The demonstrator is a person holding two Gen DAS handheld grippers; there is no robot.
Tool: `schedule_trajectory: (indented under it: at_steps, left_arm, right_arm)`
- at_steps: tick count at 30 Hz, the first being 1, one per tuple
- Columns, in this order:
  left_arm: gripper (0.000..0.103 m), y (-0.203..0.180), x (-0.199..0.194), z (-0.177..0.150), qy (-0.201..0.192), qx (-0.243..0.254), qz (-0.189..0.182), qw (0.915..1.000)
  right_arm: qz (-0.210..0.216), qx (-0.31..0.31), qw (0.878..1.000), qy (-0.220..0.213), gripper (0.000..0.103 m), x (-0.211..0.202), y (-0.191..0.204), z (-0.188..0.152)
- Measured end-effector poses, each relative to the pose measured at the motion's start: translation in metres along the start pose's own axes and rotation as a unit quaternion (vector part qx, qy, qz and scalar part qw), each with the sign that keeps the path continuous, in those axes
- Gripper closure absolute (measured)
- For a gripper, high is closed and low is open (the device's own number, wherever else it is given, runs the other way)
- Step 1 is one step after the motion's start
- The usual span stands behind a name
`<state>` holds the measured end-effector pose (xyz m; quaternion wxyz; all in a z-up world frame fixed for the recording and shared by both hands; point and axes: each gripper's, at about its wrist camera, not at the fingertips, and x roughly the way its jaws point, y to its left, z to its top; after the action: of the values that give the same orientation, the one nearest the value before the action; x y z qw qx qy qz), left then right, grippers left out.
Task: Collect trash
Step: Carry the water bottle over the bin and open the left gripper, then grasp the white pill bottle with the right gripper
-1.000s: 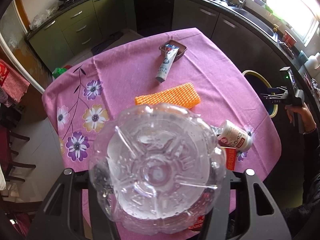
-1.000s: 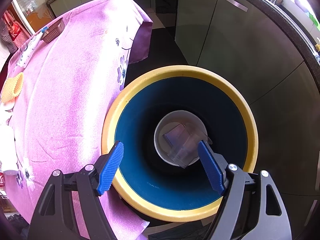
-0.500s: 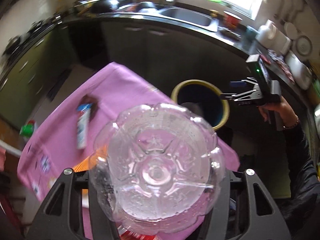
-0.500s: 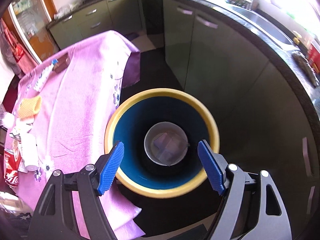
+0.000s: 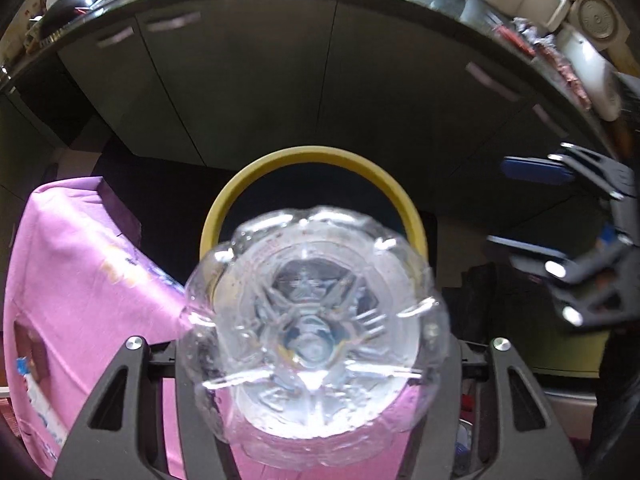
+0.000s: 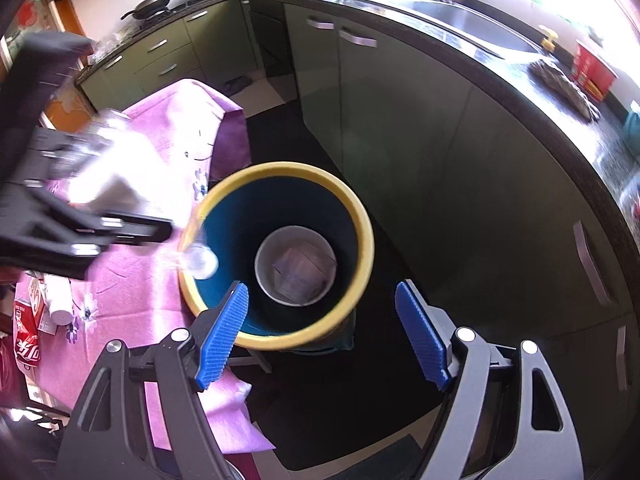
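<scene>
– Left gripper (image 5: 316, 360): jaws have just been opening, with the bottle (image 5: 312, 300) between them. Its base covers the pads, so I can't tell whether they press on it.

– Bottle orientation?

– Clear plastic, empty by the look of it. The long axis runs along the gripper's line of sight. The lobed base faces the left camera and the neck points away and steeply down.

– Where is it relative to the bin?

– In the left view the base overlaps the near part of the bin's (image 5: 312, 154) yellow rim. In the right view the body is a bright blur slanting down from the upper left. The cap (image 6: 200, 262) is at the bin's left rim, over the blue inner wall. Whether cap and rim touch, I can't say.

– Right gripper?

– Right gripper (image 6: 320, 292) has its jaws wide apart with nothing between the blue pads. It is above the bin, looking into it. It also shows blurred at the right edge of the left view.

– Bin contents?

– There is a pale round floor with one flat clear piece (image 6: 300, 268) on it. I can't identify it.

– Surroundings?

– The bin stands just beside the table, and the pink cloth (image 6: 160, 160) hangs right next to its rim. A red can (image 6: 26, 340) and a white cup (image 6: 60, 308) lie on the cloth, well apart from the bin. Green cabinets (image 6: 420, 140) are behind.
</scene>
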<state>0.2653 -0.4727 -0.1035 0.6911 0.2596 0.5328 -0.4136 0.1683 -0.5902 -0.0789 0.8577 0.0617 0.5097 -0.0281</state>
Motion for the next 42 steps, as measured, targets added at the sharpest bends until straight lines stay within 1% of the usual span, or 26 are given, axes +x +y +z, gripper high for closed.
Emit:
schedule_trajectory:
  at_steps: [1,2,4,6,9,11,15,16,17,18,20,21,23,25,28,30,33,36,38,40,42]
  left_arm:
    - [0.033,0.000,0.009,0.003,0.002,-0.003,0.005,1.0000]
    - [0.031,0.001,0.017,0.006,0.007,-0.003,0.011,0.9999]
    - [0.031,0.003,0.023,0.007,0.013,-0.007,0.017,0.9997]
    - [0.031,0.007,0.016,0.002,0.010,-0.016,0.005,0.9998]
    - [0.029,0.019,-0.019,-0.017,-0.018,-0.029,-0.007,0.9994]
    - [0.023,0.029,-0.054,-0.042,-0.052,-0.046,-0.013,0.9975]
    - [0.017,0.045,-0.115,-0.097,-0.109,-0.083,-0.014,0.9906]
    - [0.015,0.049,-0.133,-0.120,-0.124,-0.095,-0.008,0.9877]
    - [0.015,0.052,-0.143,-0.132,-0.132,-0.102,-0.002,0.9860]
    - [0.015,0.056,-0.157,-0.153,-0.144,-0.113,0.007,0.9830]
    - [0.014,0.062,-0.174,-0.184,-0.162,-0.129,0.015,0.9782]
    - [0.014,0.065,-0.185,-0.203,-0.171,-0.138,0.023,0.9753]
    - [0.013,0.067,-0.198,-0.233,-0.181,-0.157,0.038,0.9701]
    - [0.012,0.069,-0.208,-0.260,-0.188,-0.175,0.050,0.9650]
    - [0.012,0.071,-0.219,-0.297,-0.196,-0.200,0.069,0.9576]
    - [0.012,0.076,-0.220,-0.314,-0.195,-0.211,0.075,0.9548]
    - [0.012,0.081,-0.220,-0.340,-0.192,-0.235,0.073,0.9502]
    - [0.011,0.086,-0.218,-0.358,-0.190,-0.250,0.078,0.9461]
    - [0.012,0.086,-0.219,-0.367,-0.191,-0.257,0.084,0.9436]
    - [0.011,0.086,-0.219,-0.374,-0.192,-0.263,0.081,0.9421]
    - [0.012,0.086,-0.219,-0.378,-0.192,-0.266,0.081,0.9412]
  right_arm:
    - [0.000,0.002,1.000,0.002,0.027,0.002,-0.001,-0.002]
    - [0.000,0.004,1.000,0.003,0.027,0.002,-0.002,-0.004]
    - [-0.001,0.005,1.000,0.005,0.027,0.005,-0.002,-0.007]
    - [0.002,0.003,1.000,0.006,0.027,0.005,-0.001,-0.009]
    - [0.008,-0.003,1.000,0.005,0.027,0.006,0.006,-0.010]
    - [0.012,-0.009,1.000,0.004,0.027,0.006,0.011,-0.011]
    - [0.017,-0.024,1.000,0.008,0.027,0.012,0.025,-0.012]
    - [0.017,-0.029,0.999,0.009,0.027,0.013,0.030,-0.012]
    - [0.017,-0.033,0.999,0.010,0.027,0.014,0.036,-0.012]
    - [0.020,-0.040,0.999,0.010,0.027,0.016,0.043,-0.011]
    - [0.028,-0.056,0.998,0.012,0.027,0.017,0.060,-0.010]
    - [0.032,-0.067,0.997,0.013,0.027,0.019,0.071,-0.010]
    - [0.045,-0.091,0.995,0.016,0.027,0.021,0.094,-0.008]
    - [0.061,-0.118,0.991,0.018,0.029,0.023,0.121,-0.006]
    - [0.104,-0.161,0.981,0.024,0.033,0.025,0.170,-0.006]
    - [0.139,-0.192,0.971,0.033,0.035,0.027,0.207,-0.004]
    - [0.183,-0.232,0.954,0.053,0.036,0.032,0.256,-0.002]
    - [0.204,-0.265,0.940,0.069,0.036,0.036,0.295,-0.005]
    - [0.210,-0.278,0.934,0.078,0.037,0.041,0.312,-0.005]
    - [0.218,-0.289,0.927,0.093,0.037,0.048,0.330,-0.005]
    - [0.214,-0.300,0.924,0.101,0.037,0.054,0.344,-0.006]
